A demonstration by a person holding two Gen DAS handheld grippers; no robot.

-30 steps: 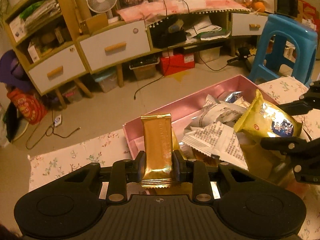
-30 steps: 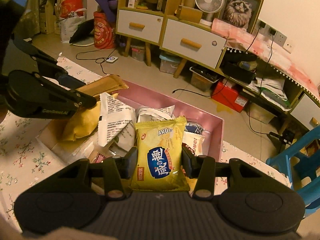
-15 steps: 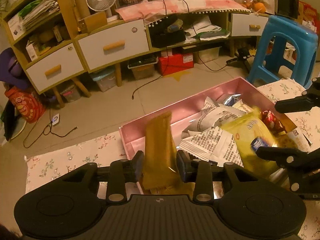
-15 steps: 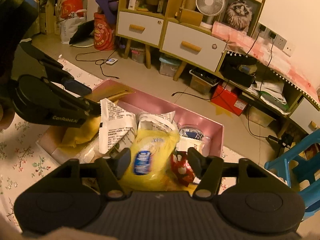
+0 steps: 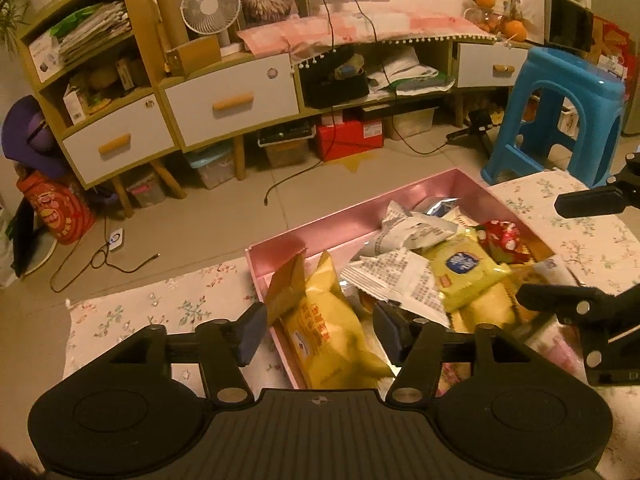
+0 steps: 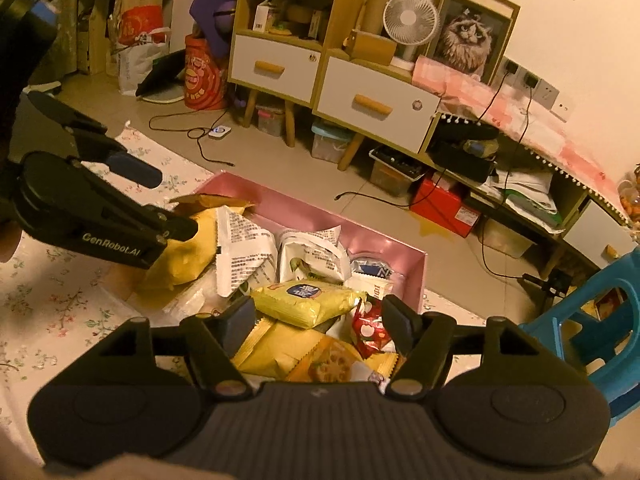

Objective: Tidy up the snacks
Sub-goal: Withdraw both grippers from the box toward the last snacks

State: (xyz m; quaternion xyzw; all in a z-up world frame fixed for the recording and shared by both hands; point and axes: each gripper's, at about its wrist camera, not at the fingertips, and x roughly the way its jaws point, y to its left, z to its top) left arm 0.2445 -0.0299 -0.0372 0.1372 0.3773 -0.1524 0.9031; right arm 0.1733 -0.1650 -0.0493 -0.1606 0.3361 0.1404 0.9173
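Observation:
A pink box (image 5: 352,216) on the floral tablecloth holds several snack packets. My left gripper (image 5: 320,330) is open above the box's left end; the gold wafer bar (image 5: 286,284) lies against the box wall beside a yellow packet (image 5: 332,328). My right gripper (image 6: 316,322) is open above the box's right end; the yellow chip bag with a blue logo (image 6: 306,298) lies flat on the pile just beyond its fingers, and shows in the left wrist view (image 5: 464,270). White printed packets (image 6: 244,240) and a red packet (image 6: 368,326) fill the middle.
The floral cloth (image 5: 160,312) covers the table on both sides of the box. A blue plastic stool (image 5: 560,112) stands to the right. Cabinets with white drawers (image 5: 232,100) and floor clutter lie beyond the table edge.
Both grippers have opened. The gold bar dropped from the left gripper into the box's left end. The yellow chip bag dropped from the right gripper onto the pile.

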